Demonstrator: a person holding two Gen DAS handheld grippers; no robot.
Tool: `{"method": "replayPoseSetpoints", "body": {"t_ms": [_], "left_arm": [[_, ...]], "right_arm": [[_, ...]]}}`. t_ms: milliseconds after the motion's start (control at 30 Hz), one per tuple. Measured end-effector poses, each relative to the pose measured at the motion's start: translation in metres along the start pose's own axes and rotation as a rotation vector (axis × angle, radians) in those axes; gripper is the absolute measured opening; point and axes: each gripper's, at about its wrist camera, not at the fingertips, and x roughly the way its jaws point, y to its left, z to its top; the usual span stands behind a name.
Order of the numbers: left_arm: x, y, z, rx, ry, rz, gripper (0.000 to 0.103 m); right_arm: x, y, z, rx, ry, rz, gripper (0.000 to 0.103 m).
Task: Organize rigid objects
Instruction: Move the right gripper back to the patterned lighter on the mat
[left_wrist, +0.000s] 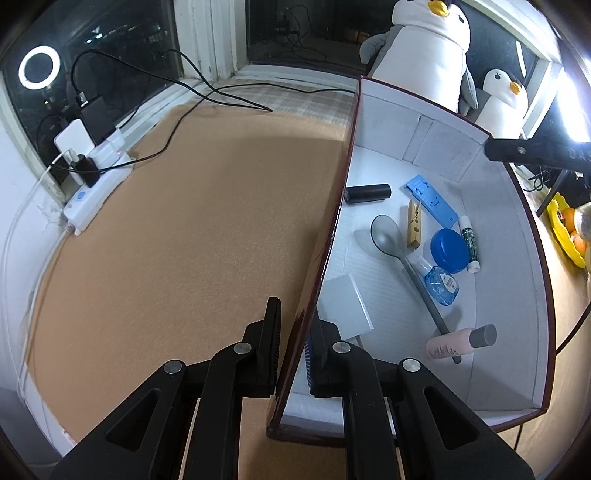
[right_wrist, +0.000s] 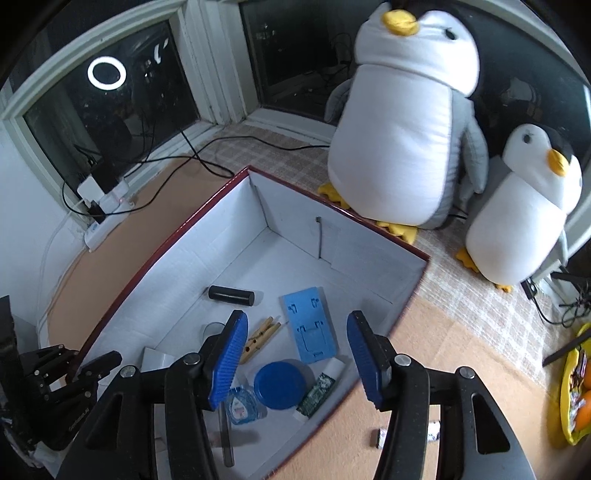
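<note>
The left tool (left_wrist: 293, 354) is clamped tight on the dark-red-rimmed side wall of the white-lined cardboard box (left_wrist: 332, 221), one finger outside over the tan cork surface (left_wrist: 184, 221), the other inside. The right tool (right_wrist: 295, 358) hangs over the box with its blue-padded jaws about half apart and nothing between them. On the box floor lie a black cylinder (right_wrist: 231, 295), a wooden clothespin (right_wrist: 260, 338), a flat blue plastic stand (right_wrist: 309, 325), a round blue lid (right_wrist: 280, 384), a grey spoon (left_wrist: 388, 234), a clear blue bottle (left_wrist: 439, 284), a glue stick (left_wrist: 469, 243), a white card (left_wrist: 345, 306) and a pink bottle with a grey cap (left_wrist: 461, 341) — all loosely scattered.
</note>
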Motion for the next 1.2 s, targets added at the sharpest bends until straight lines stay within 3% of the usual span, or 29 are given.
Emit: {"method": "replayPoseSetpoints", "body": {"t_ms": [433, 833, 1200], "left_arm": [[-0.007, 0.002, -0.002, -0.005, -0.012, -0.013, 0.01], [-0.011, 0.002, -0.004, -0.007, -0.024, -0.023, 0.01], [-0.013, 0.003, -0.004, -0.009, -0.03, -0.033, 0.01]], "right_arm": [[-0.033, -0.08, -0.054, 0.245, -0.017, -0.053, 0.057], [-0.009, -0.125, -0.117, 0.517, 0.087, -0.062, 0.057], [0.017, -0.141, -0.129, 0.668, 0.14, -0.032, 0.049]]}}
